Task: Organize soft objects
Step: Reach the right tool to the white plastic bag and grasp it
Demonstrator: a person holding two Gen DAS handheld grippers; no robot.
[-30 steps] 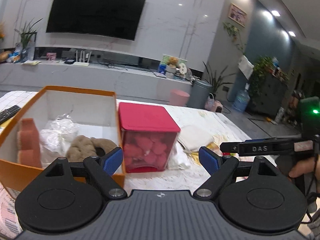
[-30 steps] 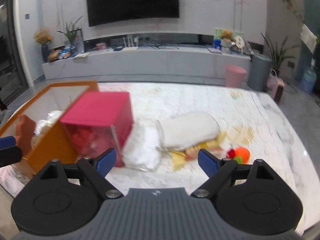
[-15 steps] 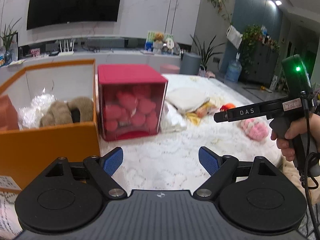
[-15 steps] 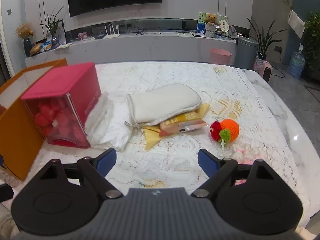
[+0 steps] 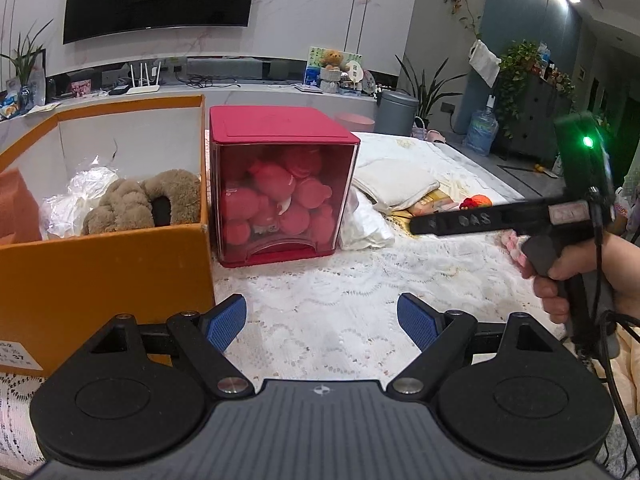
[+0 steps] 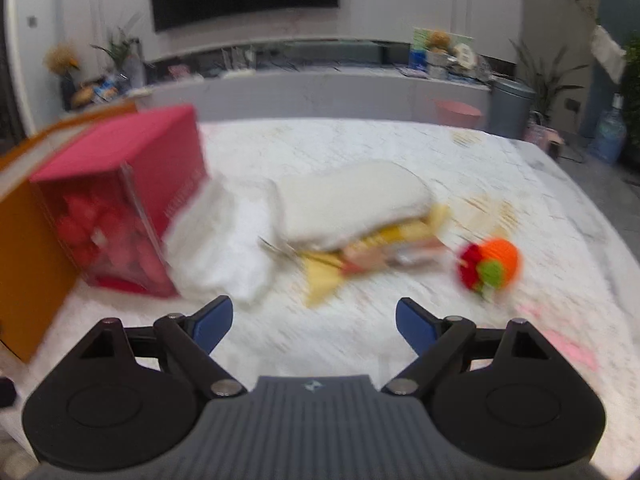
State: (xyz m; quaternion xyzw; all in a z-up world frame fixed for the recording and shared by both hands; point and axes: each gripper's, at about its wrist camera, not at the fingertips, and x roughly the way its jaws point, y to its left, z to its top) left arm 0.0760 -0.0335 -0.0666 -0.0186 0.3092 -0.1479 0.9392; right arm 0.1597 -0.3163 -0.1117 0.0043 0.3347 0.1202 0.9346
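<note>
The table [image 6: 360,152], under its lace cloth, carried everything, and the loose soft things lay in a band across its middle, ahead of both tools. At the left edge stood the orange box [image 5: 100,280], open-topped, already holding a brown plush [image 5: 140,204] and a crinkled clear bag [image 5: 80,196]. Just beside its right wall stood the red bin [image 5: 280,188], lid on, packed with pink rounds.

From there the unsorted pile ran rightward: a white bundle [image 6: 224,248] touching the bin's side, then the pillow [image 6: 352,204], then a yellow packet [image 6: 376,256] tucked under the pillow's near edge. The pillow's long axis ran across the right wrist view, left to right, tilted slightly up to the right, so it lay broadside to the right gripper [image 6: 314,322].

That gripper hung above bare cloth with its jaws spread wide and nothing between them; the pillow and packet sat straight ahead of it and a little beyond. The left gripper [image 5: 322,322] was likewise spread and empty, facing the gap in front of the bin, with the box close on its left.

Judged from this, the right hand [image 5: 580,272] was the nearer to the pile, while the left was better placed for the box. A grab at the pillow would probably need the jaws to cross its short width.

Smallest were the orange knit toy [image 6: 490,264], apart to the right of the packet, and a pink fluffy piece [image 5: 512,240] near the right hand, mostly hidden.
</note>
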